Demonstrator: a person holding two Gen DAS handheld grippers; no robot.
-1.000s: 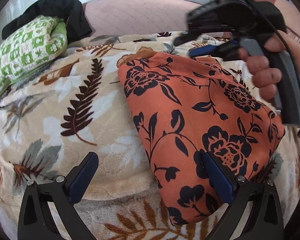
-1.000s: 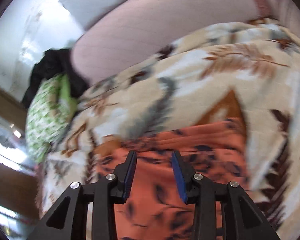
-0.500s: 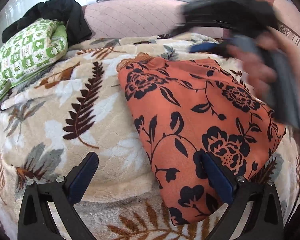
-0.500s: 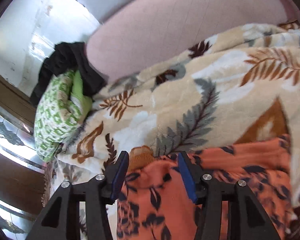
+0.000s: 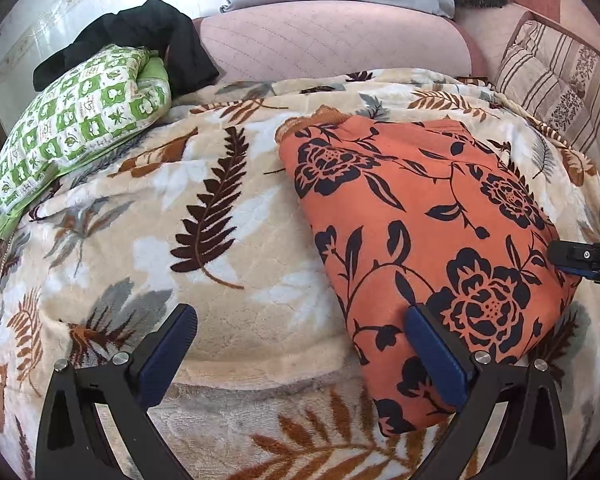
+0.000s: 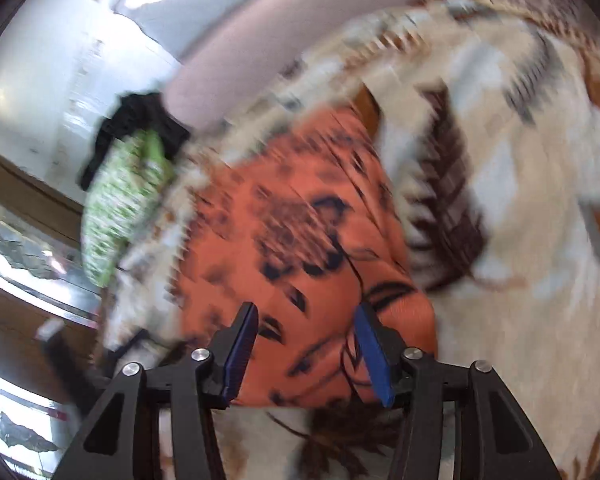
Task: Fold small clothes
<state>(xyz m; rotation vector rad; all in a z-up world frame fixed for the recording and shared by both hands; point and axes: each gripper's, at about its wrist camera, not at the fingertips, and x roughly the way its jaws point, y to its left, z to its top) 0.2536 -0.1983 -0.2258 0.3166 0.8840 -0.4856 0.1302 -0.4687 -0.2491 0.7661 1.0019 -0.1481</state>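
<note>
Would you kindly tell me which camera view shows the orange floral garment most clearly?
The left wrist view shows it best: the orange floral garment lies sharp and nearly whole on the leaf-print blanket, folded, with its edges traceable. The right wrist view is smeared by motion; there the garment is only a blurred orange patch beyond the right claw.

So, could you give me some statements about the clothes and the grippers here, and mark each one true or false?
1. The orange garment lies folded on the blanket. True.
2. The left gripper is shut on the garment. False: its jaws are wide open and grip nothing.
3. A black cloth lies behind the green pillow. True.
4. The right gripper holds the green pillow. False: its jaws have just been closing, with nothing gripped, over the garment.
5. The garment is plain orange. False: it has a dark flower print.
</note>
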